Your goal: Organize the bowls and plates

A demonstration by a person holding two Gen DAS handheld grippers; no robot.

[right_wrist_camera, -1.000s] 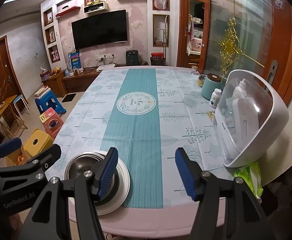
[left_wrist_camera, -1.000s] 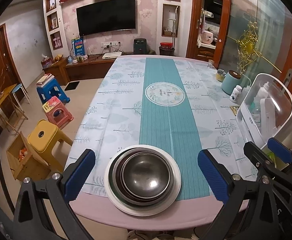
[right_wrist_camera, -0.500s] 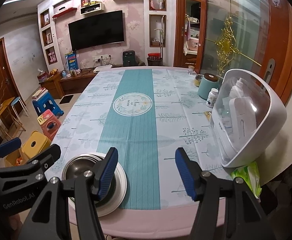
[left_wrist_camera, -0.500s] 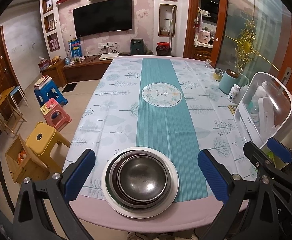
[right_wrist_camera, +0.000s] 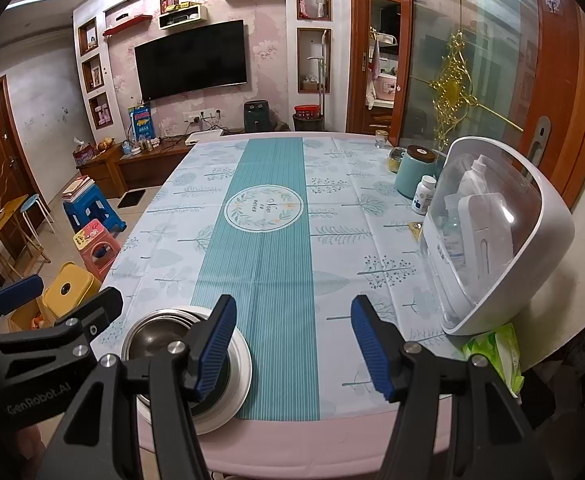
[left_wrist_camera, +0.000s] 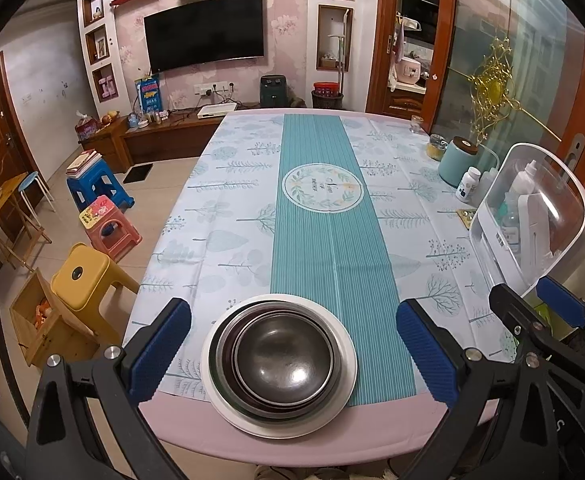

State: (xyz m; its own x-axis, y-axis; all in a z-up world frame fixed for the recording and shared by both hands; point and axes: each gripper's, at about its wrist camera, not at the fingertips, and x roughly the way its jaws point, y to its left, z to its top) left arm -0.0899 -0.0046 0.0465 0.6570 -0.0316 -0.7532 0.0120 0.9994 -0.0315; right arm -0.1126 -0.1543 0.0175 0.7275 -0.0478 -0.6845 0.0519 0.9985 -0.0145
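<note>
A stack sits at the table's near edge: a white plate point(left_wrist_camera: 344, 384) at the bottom, steel dishes on it, and a dark metal bowl point(left_wrist_camera: 284, 360) on top. My left gripper point(left_wrist_camera: 292, 356) is open and empty, its blue pads wide apart on either side of the stack, held back from it. My right gripper point(right_wrist_camera: 292, 344) is open and empty, to the right of the stack point(right_wrist_camera: 160, 336), whose right part is hidden behind its left finger. The right gripper also shows at the right edge of the left wrist view point(left_wrist_camera: 540, 312).
The table point(left_wrist_camera: 332, 240) has a pale tree-print cloth with a teal runner. Along its right side stand a white domed rack of bottles point(right_wrist_camera: 492, 240), a teal canister point(right_wrist_camera: 412, 176), a pill bottle point(right_wrist_camera: 422, 196) and a glass. Coloured stools point(left_wrist_camera: 88, 276) stand on the floor left.
Both grippers have drawn back and up slightly, so the stack sits a little farther off in view. Both stay open; the stack has not moved.
</note>
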